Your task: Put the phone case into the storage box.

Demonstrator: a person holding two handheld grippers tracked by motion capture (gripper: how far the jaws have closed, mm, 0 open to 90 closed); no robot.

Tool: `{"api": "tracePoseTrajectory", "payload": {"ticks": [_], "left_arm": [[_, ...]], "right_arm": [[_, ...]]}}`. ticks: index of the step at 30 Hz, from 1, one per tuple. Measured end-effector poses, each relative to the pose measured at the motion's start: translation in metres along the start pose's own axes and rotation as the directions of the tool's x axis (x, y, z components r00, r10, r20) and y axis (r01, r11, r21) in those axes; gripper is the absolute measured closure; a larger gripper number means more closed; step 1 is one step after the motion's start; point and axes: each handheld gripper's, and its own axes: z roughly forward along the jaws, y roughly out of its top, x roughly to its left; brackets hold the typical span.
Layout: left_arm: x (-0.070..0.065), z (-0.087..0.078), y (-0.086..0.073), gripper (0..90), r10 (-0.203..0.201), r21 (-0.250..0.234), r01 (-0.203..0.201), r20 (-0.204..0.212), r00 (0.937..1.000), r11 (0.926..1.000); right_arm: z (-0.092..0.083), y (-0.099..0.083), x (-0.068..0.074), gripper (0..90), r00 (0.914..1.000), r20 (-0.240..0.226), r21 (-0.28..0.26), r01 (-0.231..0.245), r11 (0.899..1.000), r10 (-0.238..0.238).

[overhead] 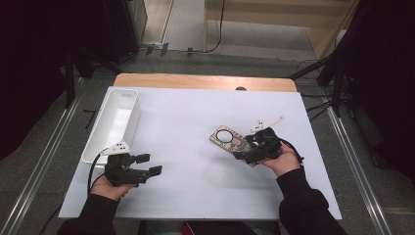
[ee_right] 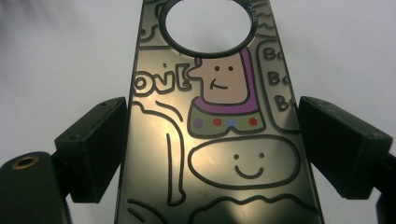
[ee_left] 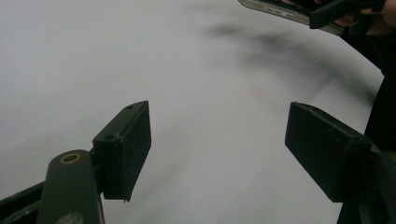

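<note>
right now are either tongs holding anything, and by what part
Right tongs clamp the cartoon-printed case by its two long edges, toward the end away from its ring; left tongs are open, holding nothing.

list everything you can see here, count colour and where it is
phone case: one, glossy grey with cartoon drawings and a round hole at its far end, right of centre on the mat, between the right gripper's jaws
bin: one, white, long and narrow, left edge of the mat
mat: one, white, covering most of the table
table: one, wooden, a strip showing past the mat's far edge
left gripper: one, black, jaws apart, holding nothing, near left of the mat
right gripper: one, black, pads against the case's two sides
hands: two, dark sleeves, entering from the bottom
</note>
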Motion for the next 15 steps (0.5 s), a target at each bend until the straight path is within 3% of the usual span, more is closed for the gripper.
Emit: {"api": "tracePoseTrajectory", "payload": {"ticks": [15], "left_arm": [[-0.007, 0.007, 0.002, 22.8, 0.011, 0.023, -0.012, 0.021, 0.9997, 0.9997]], "right_arm": [[0.000, -0.008, 0.017, 10.8, 0.9996, -0.026, 0.021, -0.010, 1.000, 0.010]]}}
